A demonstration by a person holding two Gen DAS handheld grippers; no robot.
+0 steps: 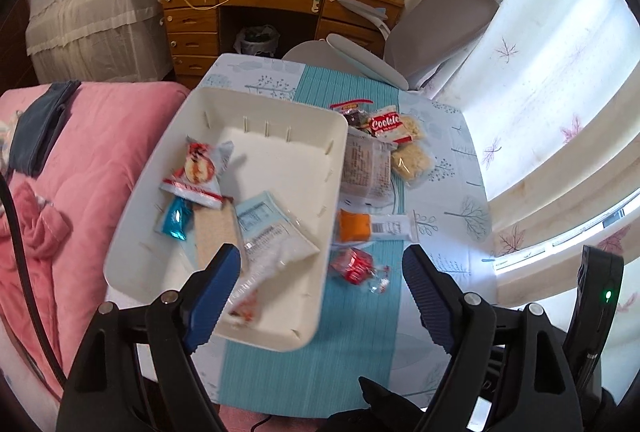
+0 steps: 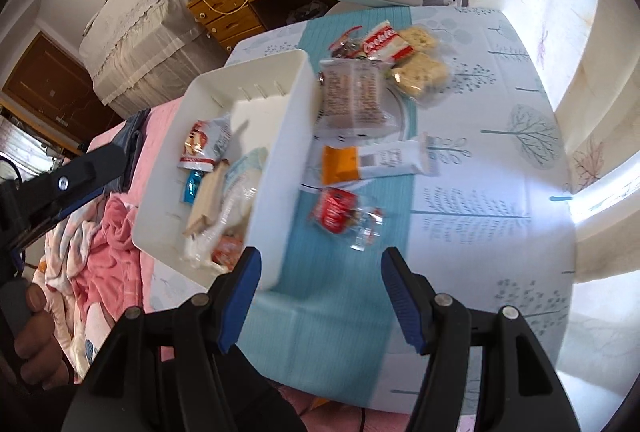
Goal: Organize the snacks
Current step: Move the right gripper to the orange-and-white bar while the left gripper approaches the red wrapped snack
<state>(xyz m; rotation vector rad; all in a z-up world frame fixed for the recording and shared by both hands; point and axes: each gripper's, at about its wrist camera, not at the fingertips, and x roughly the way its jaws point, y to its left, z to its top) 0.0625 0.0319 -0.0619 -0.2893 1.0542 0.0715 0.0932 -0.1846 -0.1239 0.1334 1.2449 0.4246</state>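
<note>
Fingers of the left gripper (image 1: 322, 284) and right gripper (image 2: 320, 292) stand wide apart, holding nothing. One white tray (image 1: 256, 336) at the bench's left holds about five snack packets; roughly seven lie right of it.

Strong daylight pours through the pale curtains (image 1: 532, 80) from two to four o'clock, blowing out the fabric and leaving a white glare patch on the counter (image 2: 496, 192) in the right wrist view. Motion blur softens the snack packets and white tray (image 1: 224, 288). Fisheye bending curves the edges into black corners.
</note>
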